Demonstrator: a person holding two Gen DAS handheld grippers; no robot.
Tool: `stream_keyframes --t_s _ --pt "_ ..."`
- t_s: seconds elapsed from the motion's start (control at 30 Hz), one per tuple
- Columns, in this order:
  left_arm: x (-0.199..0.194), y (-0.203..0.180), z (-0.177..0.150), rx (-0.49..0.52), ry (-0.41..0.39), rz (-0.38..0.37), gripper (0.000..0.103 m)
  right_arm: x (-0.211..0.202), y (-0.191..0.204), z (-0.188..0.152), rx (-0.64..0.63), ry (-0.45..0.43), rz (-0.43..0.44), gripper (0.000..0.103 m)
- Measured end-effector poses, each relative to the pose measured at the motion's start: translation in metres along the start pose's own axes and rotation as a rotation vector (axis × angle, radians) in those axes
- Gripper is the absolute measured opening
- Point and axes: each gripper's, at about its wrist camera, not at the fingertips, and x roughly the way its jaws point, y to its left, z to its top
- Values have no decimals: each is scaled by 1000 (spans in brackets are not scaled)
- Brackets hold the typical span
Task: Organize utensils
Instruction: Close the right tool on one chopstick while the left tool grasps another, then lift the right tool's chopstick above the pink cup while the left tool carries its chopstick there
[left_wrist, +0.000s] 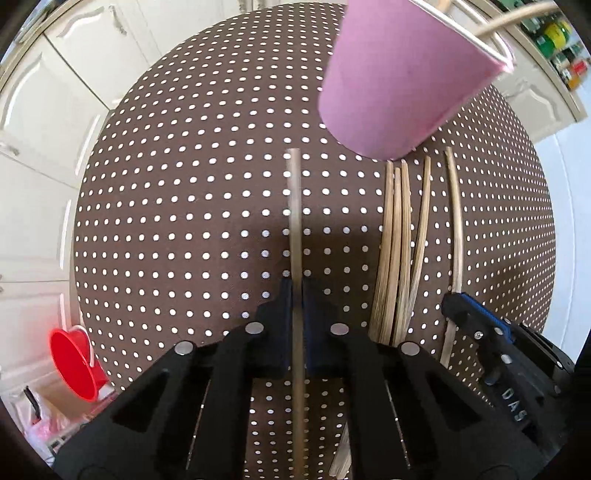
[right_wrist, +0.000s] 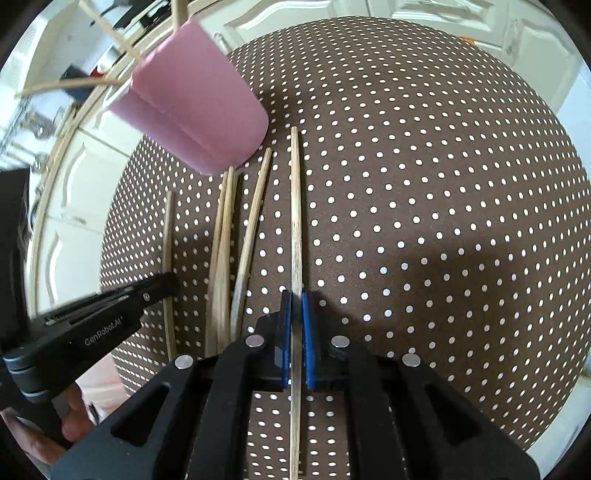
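You've got a few sticks in the pink cup (left_wrist: 402, 77) at the far side. Left gripper (left_wrist: 297, 325) and right gripper (right_wrist: 296, 332) are each clamped on one chopstick (left_wrist: 295, 221); four loose chopsticks (left_wrist: 397, 254) left between them.

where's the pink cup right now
The pink cup stands on the dotted tablecloth at the far ends of the loose chopsticks: upper right in the left wrist view, upper left in the right wrist view.
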Motion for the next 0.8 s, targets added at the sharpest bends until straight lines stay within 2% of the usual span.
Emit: stream_keyframes --t_s 0.17,0.33,0.53,0.8 --pt "-5 10 1 -14 -14 -2 6 -19 -5 9 19 -45 23 5" --pt "-24 23 -12 -35 -46 -7 6 -41 -9 11 26 -106 32 5" --pt "-55 40 -10 -75 -125 -21 6 -59 -22 14 50 -184 30 5" --pt "-96 45 -32 -102 -220 -24 6 -89 -22 14 56 -289 36 5"
